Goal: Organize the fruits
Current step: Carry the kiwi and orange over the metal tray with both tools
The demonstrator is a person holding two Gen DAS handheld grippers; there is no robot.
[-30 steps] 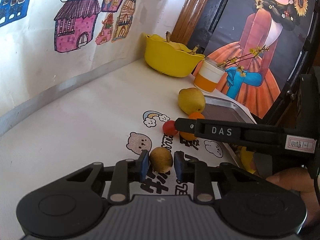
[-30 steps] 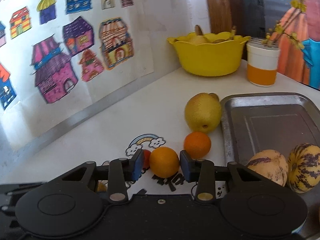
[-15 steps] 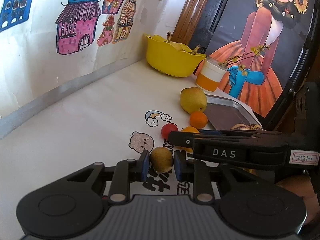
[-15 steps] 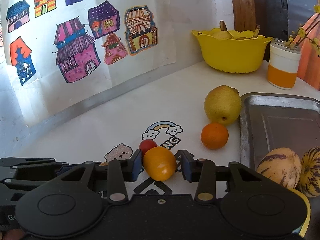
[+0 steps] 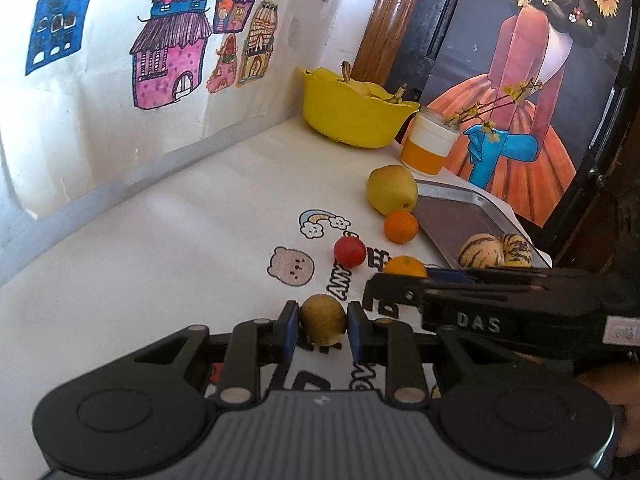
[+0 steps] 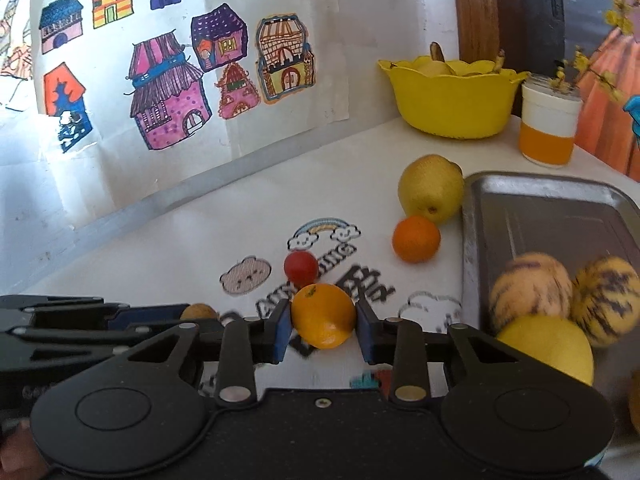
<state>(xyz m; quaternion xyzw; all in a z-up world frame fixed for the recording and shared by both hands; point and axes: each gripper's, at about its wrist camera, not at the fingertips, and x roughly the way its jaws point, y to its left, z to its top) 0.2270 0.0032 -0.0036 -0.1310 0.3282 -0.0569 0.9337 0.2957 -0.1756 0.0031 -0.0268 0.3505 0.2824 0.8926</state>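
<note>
My left gripper (image 5: 322, 330) is shut on a small brown kiwi (image 5: 323, 319) and holds it above the printed white table. My right gripper (image 6: 323, 326) is shut on an orange (image 6: 323, 315) and holds it off the table; it shows from the side in the left wrist view (image 5: 374, 292). On the table lie a red tomato (image 6: 301, 267), a smaller orange (image 6: 416, 239) and a yellow pear (image 6: 432, 188). The metal tray (image 6: 552, 216) at the right holds two striped melons (image 6: 530, 292) and a yellow fruit (image 6: 548, 346).
A yellow bowl (image 6: 452, 100) with fruit stands at the back by the wall. A white and orange cup (image 6: 550, 124) with twigs stands beside it. A painted panel (image 5: 520, 80) rises behind the tray. House drawings cover the left wall.
Both grippers have risen and pulled back with their fruit: the kiwi and the orange have come off the table. The right gripper has closed on the orange.
</note>
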